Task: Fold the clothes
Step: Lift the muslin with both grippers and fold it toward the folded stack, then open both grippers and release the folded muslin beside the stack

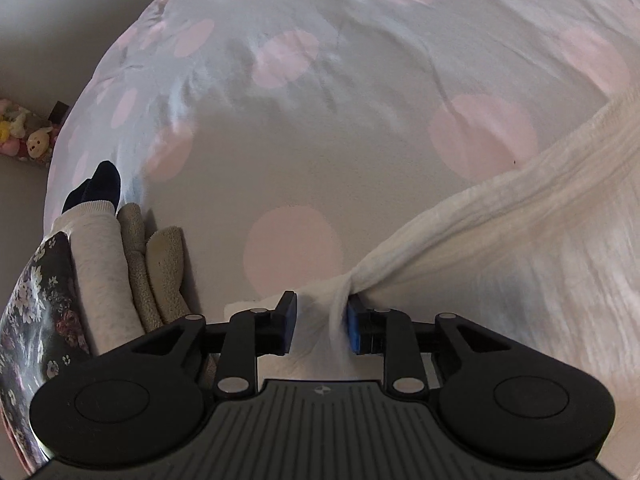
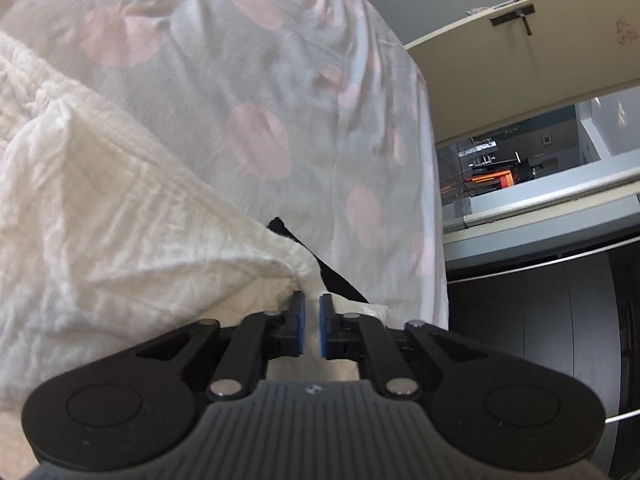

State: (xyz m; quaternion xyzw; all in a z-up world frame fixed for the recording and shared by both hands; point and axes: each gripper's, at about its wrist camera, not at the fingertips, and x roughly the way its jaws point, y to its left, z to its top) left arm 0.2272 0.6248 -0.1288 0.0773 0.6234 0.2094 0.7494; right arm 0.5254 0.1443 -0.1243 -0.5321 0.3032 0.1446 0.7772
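Your left gripper (image 1: 322, 326) tilts steeply down over the polka-dot bedspread (image 1: 292, 140), jaws partly open — a bunched corner of the white crinkled garment (image 1: 500, 220) hangs between them, lying against the right pad only. Your right gripper (image 2: 310, 326) angles down less sharply at the garment's near edge, jaws narrowly apart, nothing pinched. Folded clothes (image 1: 104, 264) are stacked at the left.

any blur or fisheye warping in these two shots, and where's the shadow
Left wrist view: white garment smeared by motion blur at right, the bedspread bulging from fisheye, shadow ahead of the left gripper. Right wrist view: bedspread softly blurred, window frame bowed, right gripper sharp.
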